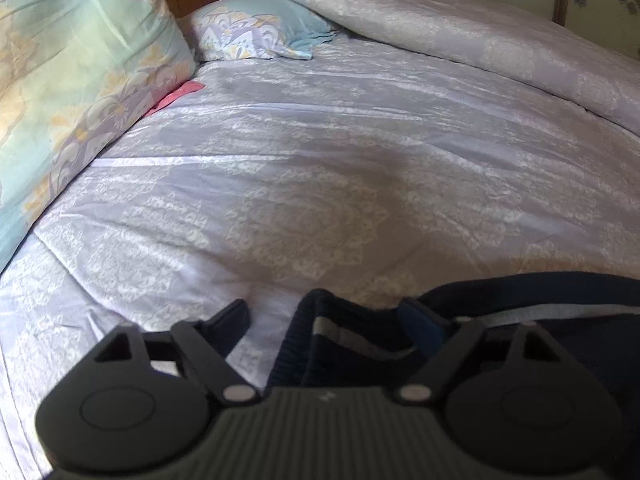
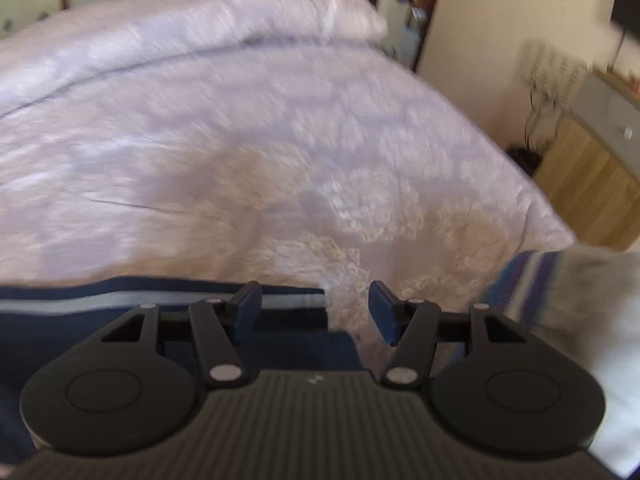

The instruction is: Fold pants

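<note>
Navy fabric fills the bottom of both my views: the pants [image 1: 360, 344] lie on the bed, their ribbed cuff with a grey stripe bunched up in the lower middle of the left wrist frame. My left gripper [image 1: 324, 316] has its jaws partly apart, and that cuff sits between the fingers; I cannot tell whether the pads press on it, since the right-hand pad is half buried in cloth. In the right wrist frame the pants [image 2: 160, 308] run along the lower left, and my right gripper [image 2: 314, 308] stands open over their end, the left finger above the navy cloth and the right finger above bare bedspread, nothing pinched. At the lower right edge of that frame a blurred grey garment with blue stripes [image 2: 568, 292] pokes in; I cannot say what it is. Farther out, the pale lavender bedspread [image 1: 320, 160] with a white lace-like pattern spreads across the middle of both views. In the left wrist frame a floral pillow [image 1: 72, 92] fills the upper left, a smaller one [image 1: 256, 28] sits at upper centre, and a rolled quilt [image 1: 460, 28] crosses the top right. Wooden furniture [image 2: 588, 180] stands at the right edge of the right wrist frame.
</note>
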`<state>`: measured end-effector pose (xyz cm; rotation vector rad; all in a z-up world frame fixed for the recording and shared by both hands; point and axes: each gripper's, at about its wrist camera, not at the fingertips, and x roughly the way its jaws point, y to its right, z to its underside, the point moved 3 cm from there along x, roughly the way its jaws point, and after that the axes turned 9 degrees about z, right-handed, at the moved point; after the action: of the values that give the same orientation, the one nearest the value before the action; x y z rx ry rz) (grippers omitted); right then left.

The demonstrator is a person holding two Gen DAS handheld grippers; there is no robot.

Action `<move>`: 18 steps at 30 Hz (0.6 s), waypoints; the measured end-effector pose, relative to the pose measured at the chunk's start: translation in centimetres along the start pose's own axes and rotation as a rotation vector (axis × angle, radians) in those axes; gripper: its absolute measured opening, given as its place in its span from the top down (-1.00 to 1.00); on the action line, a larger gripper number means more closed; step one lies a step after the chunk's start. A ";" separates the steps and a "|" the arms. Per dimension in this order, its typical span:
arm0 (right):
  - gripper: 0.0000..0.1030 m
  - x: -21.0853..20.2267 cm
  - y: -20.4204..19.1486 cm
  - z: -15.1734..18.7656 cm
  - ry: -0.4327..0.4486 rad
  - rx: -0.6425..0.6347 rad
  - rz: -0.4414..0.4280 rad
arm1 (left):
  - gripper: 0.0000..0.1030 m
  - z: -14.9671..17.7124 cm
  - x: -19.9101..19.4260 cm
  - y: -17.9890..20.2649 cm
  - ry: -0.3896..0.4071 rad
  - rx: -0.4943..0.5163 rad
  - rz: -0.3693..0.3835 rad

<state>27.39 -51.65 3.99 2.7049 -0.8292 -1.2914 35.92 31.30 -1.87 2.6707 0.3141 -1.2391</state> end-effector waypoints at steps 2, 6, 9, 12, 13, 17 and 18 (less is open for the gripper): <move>-0.50 2.7 0.2 0.1 -0.079 0.062 -0.079 | -0.01 0.0 -0.2 1.2 0.008 0.053 -0.006; 0.05 3.1 -0.3 1.2 -0.074 0.063 -0.159 | 0.16 0.5 -0.3 3.2 0.043 0.172 -0.092; 0.70 0.9 -1.7 0.9 -0.022 -0.005 -0.176 | 0.20 0.7 -0.4 3.8 0.069 0.196 -0.133; 0.71 -0.3 -2.5 -1.1 0.081 0.005 -0.151 | 0.21 0.2 -1.0 3.7 0.106 0.175 -0.178; 0.71 -1.0 -2.0 -2.1 0.130 0.057 -0.153 | 0.21 -0.2 -1.4 3.5 0.130 0.156 -0.180; 0.71 -2.1 -0.7 -6.1 0.275 0.264 -0.209 | 0.21 -2.0 -2.8 3.1 0.219 0.080 -0.189; 0.71 -2.0 -1.1 -6.8 0.304 0.274 -0.203 | 0.21 -2.3 -2.8 3.2 0.236 0.064 -0.203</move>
<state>31.80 -51.10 9.55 3.1620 -0.7612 -0.8052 36.73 28.44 1.98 2.9054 0.6020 -0.9965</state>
